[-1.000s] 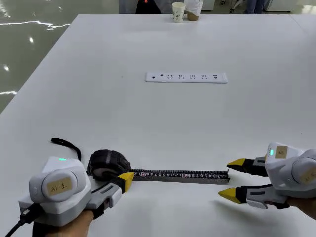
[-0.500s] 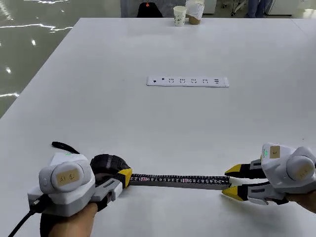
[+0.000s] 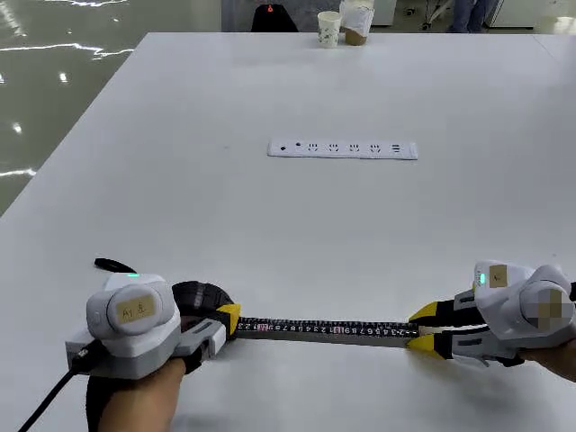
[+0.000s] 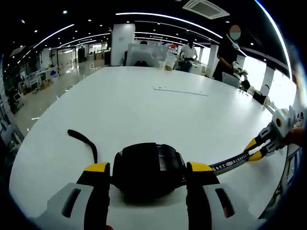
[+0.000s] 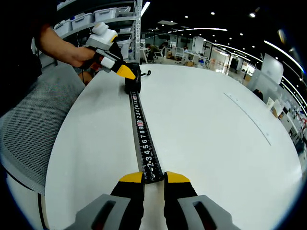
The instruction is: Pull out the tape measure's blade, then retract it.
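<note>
Between the yellow-tipped fingers of the left gripper [image 4: 147,168], the round black tape measure case [image 3: 200,295] is clamped on the white tabletop [image 3: 270,216]. From it, the flat black numbered blade [image 3: 328,329] is stretched to the right gripper [image 5: 154,178], whose fingers are closed on its end. Just beyond the left gripper's fingers, a black strap [image 4: 84,141] is laid.

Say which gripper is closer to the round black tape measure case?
Left. The left gripper clamps the round black case; the right gripper pinches the numbered blade at its tip.
</note>
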Demonstrator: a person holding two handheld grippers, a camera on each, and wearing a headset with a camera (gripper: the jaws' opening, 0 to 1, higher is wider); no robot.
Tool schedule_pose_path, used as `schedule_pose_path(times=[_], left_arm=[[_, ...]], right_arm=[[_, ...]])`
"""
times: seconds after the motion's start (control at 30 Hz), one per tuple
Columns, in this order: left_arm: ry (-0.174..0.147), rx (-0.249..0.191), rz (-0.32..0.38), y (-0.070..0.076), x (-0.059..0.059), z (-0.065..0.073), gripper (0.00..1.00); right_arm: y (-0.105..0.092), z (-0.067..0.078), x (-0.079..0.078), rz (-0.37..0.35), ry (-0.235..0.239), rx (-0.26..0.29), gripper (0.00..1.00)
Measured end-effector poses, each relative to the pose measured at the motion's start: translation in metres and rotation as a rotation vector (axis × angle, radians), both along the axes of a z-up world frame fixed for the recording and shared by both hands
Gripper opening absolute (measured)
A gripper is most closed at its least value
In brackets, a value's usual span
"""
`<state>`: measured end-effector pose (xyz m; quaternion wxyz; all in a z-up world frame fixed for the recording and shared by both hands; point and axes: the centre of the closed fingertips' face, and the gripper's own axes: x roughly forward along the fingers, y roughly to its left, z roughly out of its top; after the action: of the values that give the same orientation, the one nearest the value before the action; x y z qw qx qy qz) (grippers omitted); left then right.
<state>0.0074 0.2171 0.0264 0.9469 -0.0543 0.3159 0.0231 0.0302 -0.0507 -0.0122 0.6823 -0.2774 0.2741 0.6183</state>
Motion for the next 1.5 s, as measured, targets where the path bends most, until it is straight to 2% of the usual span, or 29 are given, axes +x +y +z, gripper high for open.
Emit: schedule_pose_path(times=[0.6,0.9,1.5], left_arm=[[0.047,0.004,0.033,-0.001,0.003,-0.011,0.62],[0.079,-0.026,0.055,0.000,0.004,-0.012,0.63],[0.093,0.001,0.051,0.002,0.001,-0.014,0.58]], right_arm=[[0.000,0.000,0.000,-0.007,0.015,0.007,0.10],[0.000,0.000,0.000,-0.009,0.015,0.000,0.10],[-0.001,0.001,0.000,-0.009,0.015,-0.005,0.09]])
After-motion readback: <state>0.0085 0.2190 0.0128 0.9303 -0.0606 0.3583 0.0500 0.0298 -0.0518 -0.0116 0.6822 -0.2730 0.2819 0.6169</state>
